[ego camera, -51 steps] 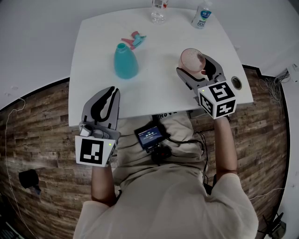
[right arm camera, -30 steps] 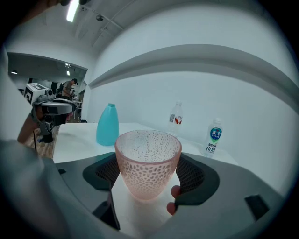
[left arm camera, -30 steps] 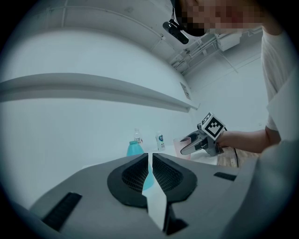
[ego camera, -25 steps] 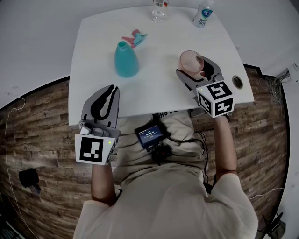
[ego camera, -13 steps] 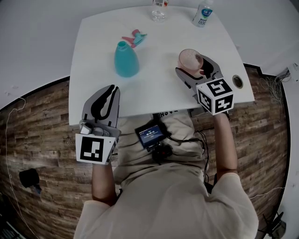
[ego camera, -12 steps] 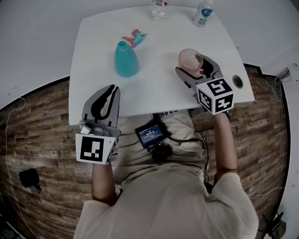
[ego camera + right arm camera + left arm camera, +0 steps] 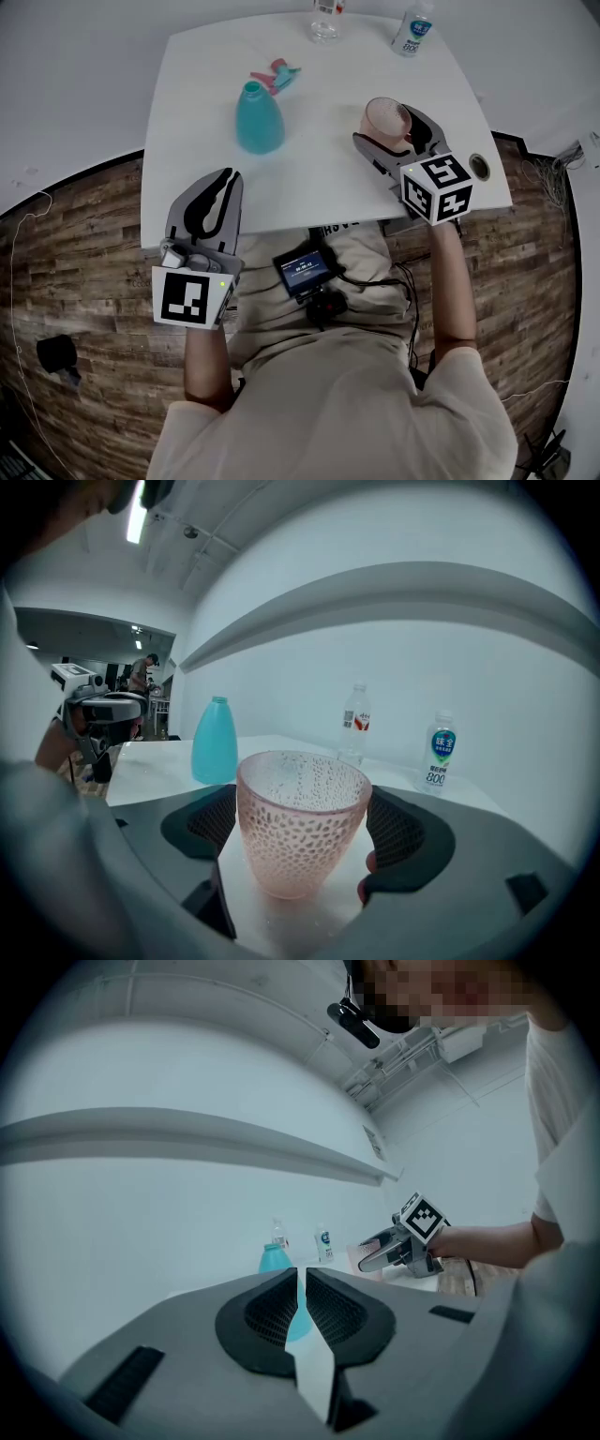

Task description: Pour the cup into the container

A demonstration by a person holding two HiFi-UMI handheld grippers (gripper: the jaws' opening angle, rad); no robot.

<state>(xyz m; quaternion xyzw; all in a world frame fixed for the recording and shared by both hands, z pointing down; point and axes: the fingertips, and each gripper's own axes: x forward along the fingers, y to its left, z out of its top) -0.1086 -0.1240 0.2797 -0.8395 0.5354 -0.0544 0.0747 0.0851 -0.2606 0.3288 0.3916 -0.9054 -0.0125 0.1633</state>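
**A:** Starting with the cup (image 7: 302, 817): pale pink, see-through, dimpled all over like honeycomb, wider at the rim than at the foot.

**B:** Standing upright on the white table (image 7: 319, 178), toward the right of its near edge, between the jaws of the right gripper (image 7: 385, 128). Released, by the look of it: spread wide, just been opening, pads flanking the walls rather than pinching them.

**A:** And the left gripper (image 7: 223, 178)?

**B:** Clenched on nothing, with only a hairline slit left between the pads. Held level at the near edge of the table, partly over the wood-plank floor (image 7: 84, 262).

**A:** Anything else on the table?

**B:** A teal bottle (image 7: 259, 120) with a bare neck, well apart from the cup and to its left. A pink-and-teal spray head (image 7: 274, 75) lying just beyond it. At the far edge, a red-labelled bottle (image 7: 354, 726) and a blue-labelled bottle (image 7: 439, 752), both clear. Behind them, a plain pale wall with a long curved ledge.

**A:** Differences between the views?

**B:** Only from the head view: the planks, a small screen (image 7: 302, 272) at the person's waist, and a round hole (image 7: 480, 167) in the table's right corner. Only from the right gripper view: the cup's texture close up and, past the teal bottle, a lit back room with someone standing (image 7: 145, 672). Only from the left gripper view: ceiling pipework (image 7: 403, 1063), plus the other gripper seen side-on.
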